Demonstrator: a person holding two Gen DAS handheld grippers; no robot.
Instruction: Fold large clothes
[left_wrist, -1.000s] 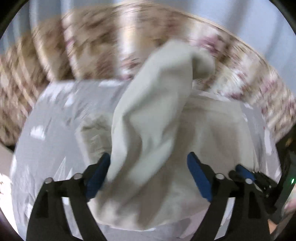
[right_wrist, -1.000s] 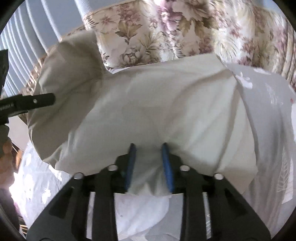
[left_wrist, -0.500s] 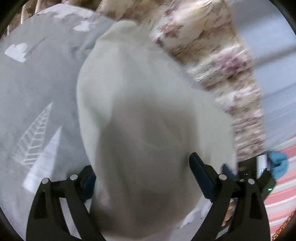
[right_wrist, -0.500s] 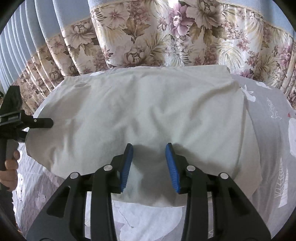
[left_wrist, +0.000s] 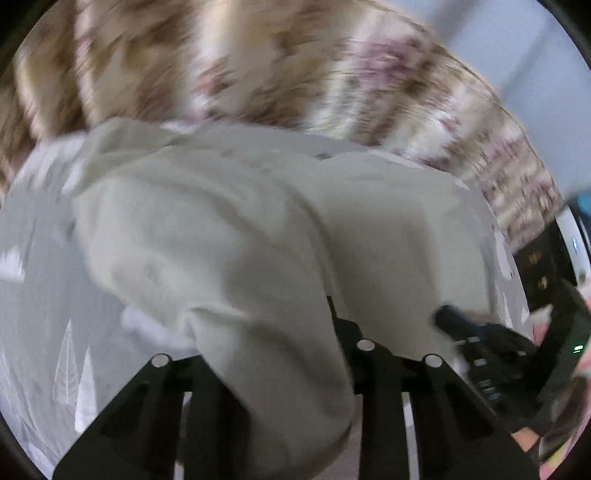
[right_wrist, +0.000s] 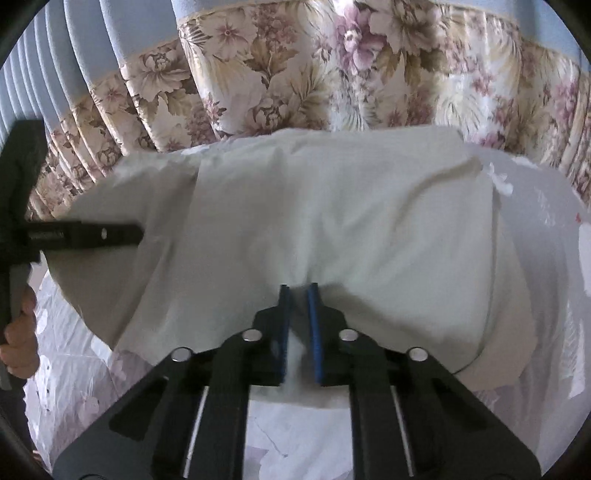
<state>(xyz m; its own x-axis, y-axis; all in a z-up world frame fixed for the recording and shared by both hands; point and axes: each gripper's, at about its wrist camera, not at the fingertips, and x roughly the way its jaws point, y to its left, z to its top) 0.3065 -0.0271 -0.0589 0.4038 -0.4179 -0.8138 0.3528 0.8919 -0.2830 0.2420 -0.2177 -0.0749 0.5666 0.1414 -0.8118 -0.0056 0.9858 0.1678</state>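
Folding: partly done, cloth (right_wrist: 332, 229) is doubled over on the bed (right_wrist: 546, 236).
Left gripper (left_wrist: 266, 332): jaws closing, near-left fold between them.
Right gripper (right_wrist: 298, 321): jaws closing, near edge pinched.
Left: more folds judged needed.

The garment (right_wrist: 332, 229) is pale cream, plain and softly creased; it lies spread across the grey patterned bedding, its far edge near the floral curtain. One flap drapes thickly over its left part; the near edge bunches into a small pinched ridge.
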